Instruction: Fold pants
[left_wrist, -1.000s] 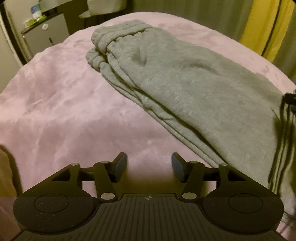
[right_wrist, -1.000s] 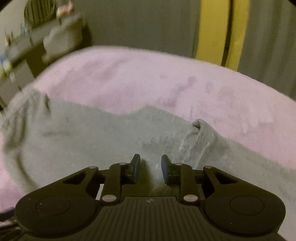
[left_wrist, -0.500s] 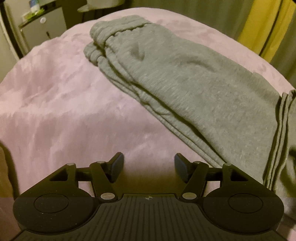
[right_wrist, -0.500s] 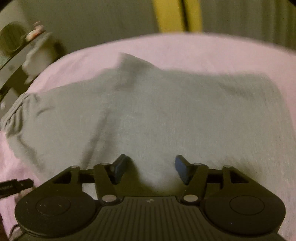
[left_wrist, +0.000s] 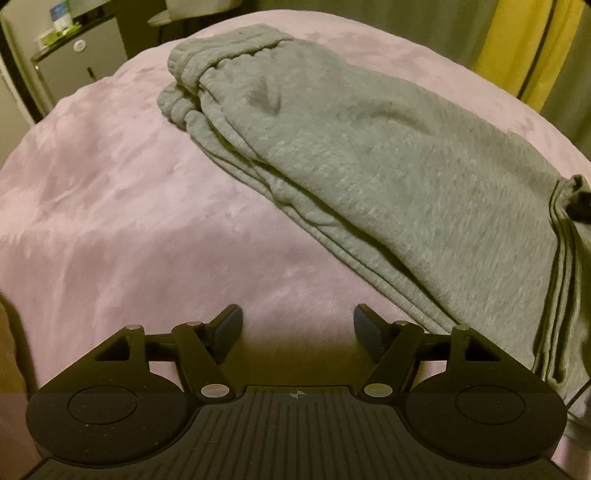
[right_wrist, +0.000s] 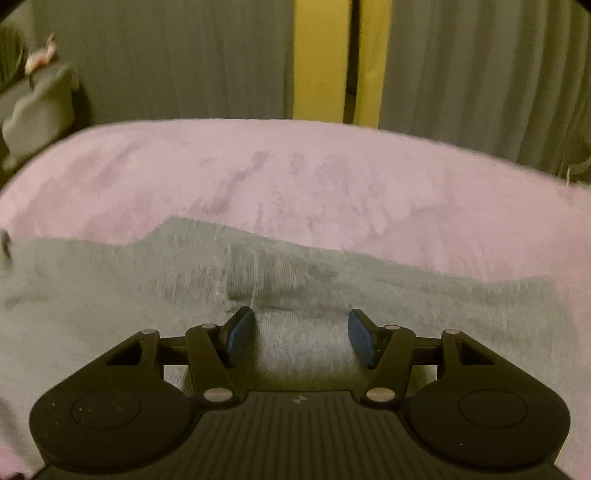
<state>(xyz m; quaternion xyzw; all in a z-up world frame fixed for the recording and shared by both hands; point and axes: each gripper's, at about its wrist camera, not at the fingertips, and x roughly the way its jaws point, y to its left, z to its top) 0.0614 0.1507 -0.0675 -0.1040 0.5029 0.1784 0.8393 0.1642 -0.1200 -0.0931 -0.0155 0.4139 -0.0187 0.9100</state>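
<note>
Grey pants (left_wrist: 369, 155) lie folded lengthwise on pink blanket (left_wrist: 110, 221). Left gripper (left_wrist: 297, 326) and right gripper (right_wrist: 302, 334) both gape, empty. Soft, limp fleece; likely best pinched at stacked cuffs (left_wrist: 184, 92).

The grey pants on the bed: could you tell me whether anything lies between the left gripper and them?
Nothing visible does. The left gripper has its jaws open over bare pink blanket, and the folded grey pants lie ahead and to its right with only blanket between.
</note>
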